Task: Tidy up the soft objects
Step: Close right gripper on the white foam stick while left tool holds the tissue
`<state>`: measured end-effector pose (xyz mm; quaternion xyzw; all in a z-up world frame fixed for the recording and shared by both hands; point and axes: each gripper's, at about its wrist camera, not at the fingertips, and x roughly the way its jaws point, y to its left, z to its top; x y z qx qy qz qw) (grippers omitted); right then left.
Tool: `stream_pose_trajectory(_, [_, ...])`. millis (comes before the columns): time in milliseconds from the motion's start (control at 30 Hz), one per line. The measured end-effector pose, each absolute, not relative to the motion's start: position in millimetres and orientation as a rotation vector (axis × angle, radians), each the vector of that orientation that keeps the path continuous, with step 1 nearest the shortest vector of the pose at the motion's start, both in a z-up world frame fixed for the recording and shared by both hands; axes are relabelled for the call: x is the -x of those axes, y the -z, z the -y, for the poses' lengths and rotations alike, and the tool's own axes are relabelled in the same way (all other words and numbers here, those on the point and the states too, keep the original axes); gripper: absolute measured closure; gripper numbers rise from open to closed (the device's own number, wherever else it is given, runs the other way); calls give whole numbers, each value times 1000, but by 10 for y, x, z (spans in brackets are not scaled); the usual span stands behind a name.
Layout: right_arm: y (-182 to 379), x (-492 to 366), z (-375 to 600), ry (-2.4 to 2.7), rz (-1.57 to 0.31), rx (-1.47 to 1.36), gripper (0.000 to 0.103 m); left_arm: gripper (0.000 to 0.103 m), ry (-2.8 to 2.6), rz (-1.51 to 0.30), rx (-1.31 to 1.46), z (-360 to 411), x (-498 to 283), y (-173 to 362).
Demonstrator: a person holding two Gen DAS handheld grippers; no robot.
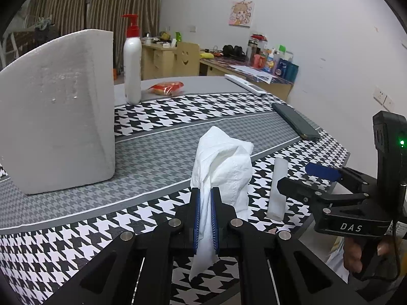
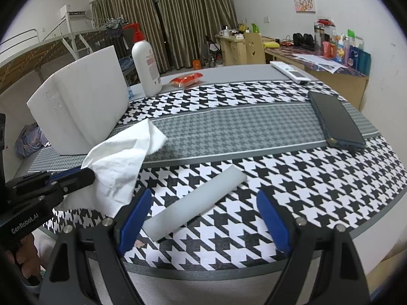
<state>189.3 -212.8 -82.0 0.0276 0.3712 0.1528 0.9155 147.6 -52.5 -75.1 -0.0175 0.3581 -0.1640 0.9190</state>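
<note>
**Operator:** Holding a crumpled white tissue (image 1: 223, 167) in the left gripper (image 1: 205, 218), whose fingers (image 1: 195, 218) are pressed nearly together on it. I am carrying it clear of the surface (image 2: 254, 127), near the front edge.

**Inspector:** And the right gripper (image 2: 203, 218)?

**Operator:** Its fingers (image 2: 133, 216) are standing wide apart and gripping nothing. They are straddling the near end of a white foam strip (image 2: 195, 203), which is lying flat on the houndstooth cloth, untouched as far as I can see.

**Inspector:** Progress?

**Operator:** I am judging it as early. The tissue is in hand but not yet placed; the strip is still waiting to be picked up. The large white foam block (image 1: 56, 111) is standing upright at the far left, and I cannot tell where these items are meant to end up. The pump bottle (image 2: 146, 66), phone (image 2: 335, 122) and red packet (image 2: 187, 79) are sitting well apart from both.
</note>
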Motion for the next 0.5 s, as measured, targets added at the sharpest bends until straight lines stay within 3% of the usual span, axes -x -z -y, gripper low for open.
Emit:
stream_pose_trajectory(300, [882, -1917, 2032, -353, -823, -67, 48, 94, 336, -741, 31, 536, -1472, 781])
stream_pose_trajectory(500, [887, -1967, 1967, -317, -835, -28, 56, 94, 339, -746, 36, 541, -1486, 798])
